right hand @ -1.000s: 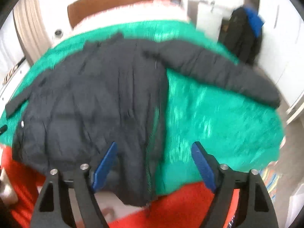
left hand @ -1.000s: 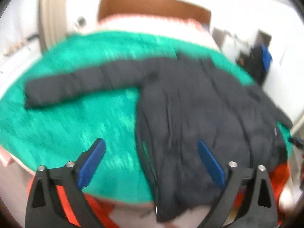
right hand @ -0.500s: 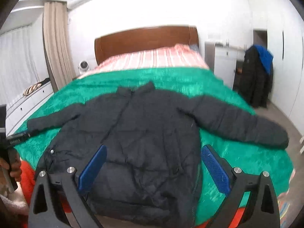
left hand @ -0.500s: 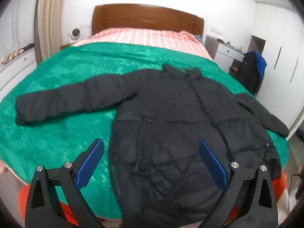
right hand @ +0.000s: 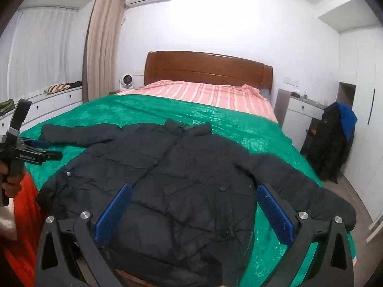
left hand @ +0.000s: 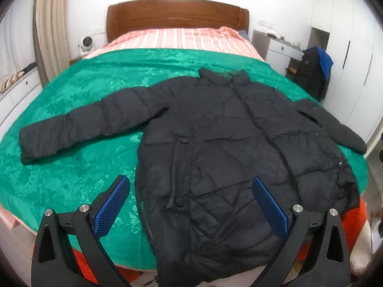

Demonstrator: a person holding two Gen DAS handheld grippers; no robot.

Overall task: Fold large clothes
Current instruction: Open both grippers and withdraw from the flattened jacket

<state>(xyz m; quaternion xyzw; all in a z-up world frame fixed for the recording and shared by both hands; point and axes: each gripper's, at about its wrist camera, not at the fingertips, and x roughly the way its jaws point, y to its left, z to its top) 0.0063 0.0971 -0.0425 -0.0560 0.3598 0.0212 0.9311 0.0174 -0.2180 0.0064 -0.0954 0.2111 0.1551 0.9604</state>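
A large black puffer jacket (left hand: pixel 215 148) lies face up and spread flat on a green blanket (left hand: pixel 83 124), collar toward the headboard, both sleeves stretched out sideways, hem hanging over the bed's foot edge. It also shows in the right wrist view (right hand: pixel 182 186). My left gripper (left hand: pixel 191 186) is open and empty, held above the jacket's lower left side. My right gripper (right hand: pixel 194 191) is open and empty, above the jacket's lower body. The left gripper (right hand: pixel 36 149) also shows in the right wrist view at the left edge, held in a hand.
The bed has a wooden headboard (right hand: pixel 208 68) and a pink striped sheet (right hand: pixel 198 93). Dark clothes with a blue piece (right hand: pixel 335 138) hang by a white desk (right hand: pixel 299 112) at right. White drawers (right hand: pixel 55 102) and curtains line the left wall. An orange cloth (right hand: pixel 26 215) lies at the bed's foot.
Both grippers have risen and tilted up, so the views went from a blurred close look at the jacket to a steady wider look over the bed. The jacket has not moved.
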